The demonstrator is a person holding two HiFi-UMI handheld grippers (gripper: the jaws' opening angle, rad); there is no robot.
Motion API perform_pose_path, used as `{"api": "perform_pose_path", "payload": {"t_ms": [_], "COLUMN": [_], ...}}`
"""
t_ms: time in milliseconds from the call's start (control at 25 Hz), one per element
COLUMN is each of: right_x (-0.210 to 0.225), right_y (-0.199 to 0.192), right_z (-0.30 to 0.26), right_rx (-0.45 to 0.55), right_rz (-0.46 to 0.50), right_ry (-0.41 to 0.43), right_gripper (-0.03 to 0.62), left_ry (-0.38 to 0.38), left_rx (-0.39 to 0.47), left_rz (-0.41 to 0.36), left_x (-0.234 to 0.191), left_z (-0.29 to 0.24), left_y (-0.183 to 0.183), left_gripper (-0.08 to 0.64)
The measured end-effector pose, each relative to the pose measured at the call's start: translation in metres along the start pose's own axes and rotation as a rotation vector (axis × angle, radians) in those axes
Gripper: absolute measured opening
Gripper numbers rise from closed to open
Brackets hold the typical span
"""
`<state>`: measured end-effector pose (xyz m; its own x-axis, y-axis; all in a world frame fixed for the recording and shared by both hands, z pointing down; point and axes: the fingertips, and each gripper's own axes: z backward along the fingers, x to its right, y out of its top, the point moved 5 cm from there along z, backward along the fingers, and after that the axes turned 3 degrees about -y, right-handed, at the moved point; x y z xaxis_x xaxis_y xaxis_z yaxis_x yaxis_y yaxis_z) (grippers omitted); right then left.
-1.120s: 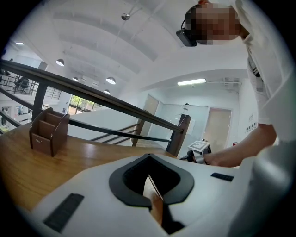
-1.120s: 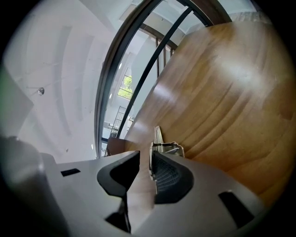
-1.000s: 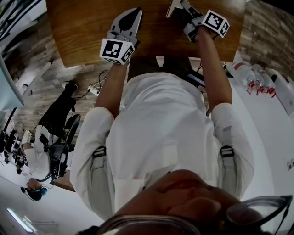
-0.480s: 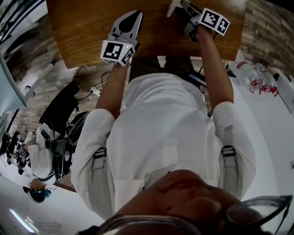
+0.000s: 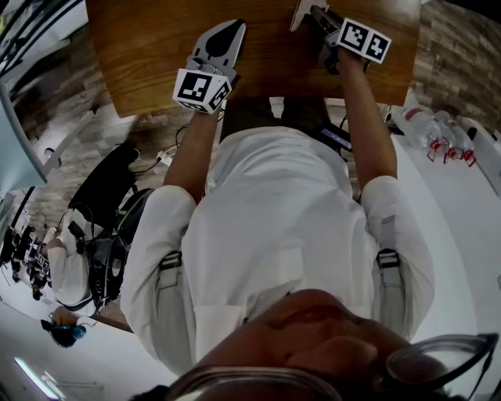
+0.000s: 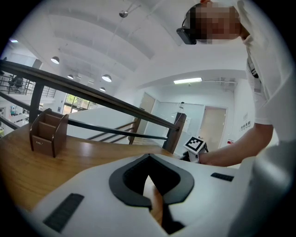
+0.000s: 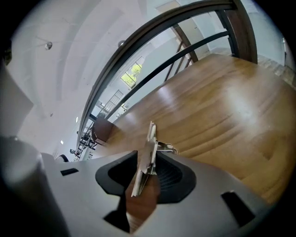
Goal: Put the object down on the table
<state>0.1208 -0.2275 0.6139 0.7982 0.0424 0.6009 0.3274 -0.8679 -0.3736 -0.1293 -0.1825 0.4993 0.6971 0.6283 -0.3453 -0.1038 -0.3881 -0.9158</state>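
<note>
Edge-on between the jaws of my right gripper [image 7: 152,155] stands a flat white stack held by a metal binder clip [image 7: 144,169], leaning a little. The jaws are opening, and a gap shows on the stack's left side. Its lower edge is down at the wooden table [image 7: 222,106]. In the head view the right gripper [image 5: 315,12] is at the table's far right with the white stack [image 5: 298,12] beside its tip. My left gripper [image 5: 225,33] rests over the table [image 5: 141,55] at the left. Its jaws [image 6: 149,159] are shut with nothing in them.
A small brown wooden box [image 6: 46,132] stands on the table's far side, by a dark railing [image 6: 106,99]. Below the table's near edge, cables and a black chair [image 5: 106,188] lie on the floor at the left. Plastic bottles [image 5: 434,133] sit at the right.
The right gripper has shifted slightly at the table's far edge, and its marker cube now lies flatter. The left gripper has barely moved.
</note>
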Motion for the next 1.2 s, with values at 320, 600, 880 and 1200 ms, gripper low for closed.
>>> {"api": "perform_pose_path", "payload": {"t_ms": [320,600,880,1200], "right_x": [0.012,0.028,0.029,0.033], "right_y": [-0.005,-0.013,-0.012,-0.005], "right_z": [0.003,-0.002,0.0,0.036], "right_rx": [0.03,0.005,0.023,0.095], "right_rz": [-0.032,-0.006,0.104,0.075], "right_ry": [-0.022,-0.073,-0.145,-0.205], "right_gripper": [0.156,0.156,0.156,0.155], "left_ry": [-0.02,-0.04,-0.042,-0.094], "left_rx": [0.001,0.004,-0.002,0.004], "left_rz": [0.006,-0.002,0.007,0.012], "left_x": [-0.003,-0.005,-0.01,-0.005], "left_z": [-0.006,-0.009,-0.004,-0.009], "left_y": [-0.006,-0.006,-0.012,-0.008], "left_gripper": [0.014,0.014,0.014,0.014]}}
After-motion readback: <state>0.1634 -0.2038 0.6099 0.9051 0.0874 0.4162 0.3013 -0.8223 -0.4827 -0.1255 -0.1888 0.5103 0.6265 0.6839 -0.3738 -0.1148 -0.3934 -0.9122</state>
